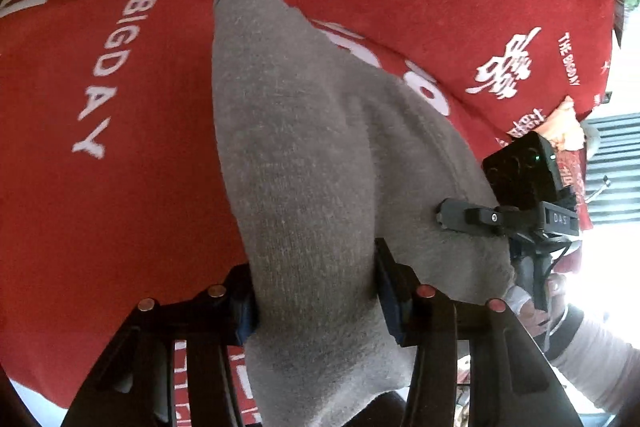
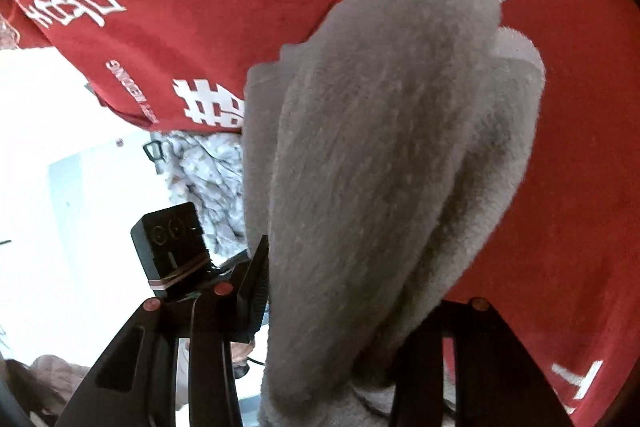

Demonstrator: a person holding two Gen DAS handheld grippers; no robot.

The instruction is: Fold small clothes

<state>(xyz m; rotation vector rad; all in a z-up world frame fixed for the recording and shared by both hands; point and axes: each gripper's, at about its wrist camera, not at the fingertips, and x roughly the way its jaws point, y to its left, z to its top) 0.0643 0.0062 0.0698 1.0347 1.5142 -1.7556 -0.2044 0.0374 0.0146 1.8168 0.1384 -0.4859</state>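
The 2 claws, left gripper (image 1: 316, 307) and right gripper (image 2: 340, 291), each pinch the gray sock (image 1: 304, 155) over the red cloth (image 1: 120, 227), mid-fold; next, lay it flat.

Sock (image 1: 304, 163) stretches over the blanket (image 1: 120, 187), near end between the left gripper (image 1: 316, 291) fingers. Right gripper (image 1: 448, 219) meets its right edge. From the other side, right gripper (image 2: 340, 291) straddles the sock (image 2: 380, 147), bundled cloth (image 2: 208, 179) left.

grey knit garment (image 1: 304, 147) | bunched, folds hanging | lifted above red printed cloth (image 1: 120, 187)
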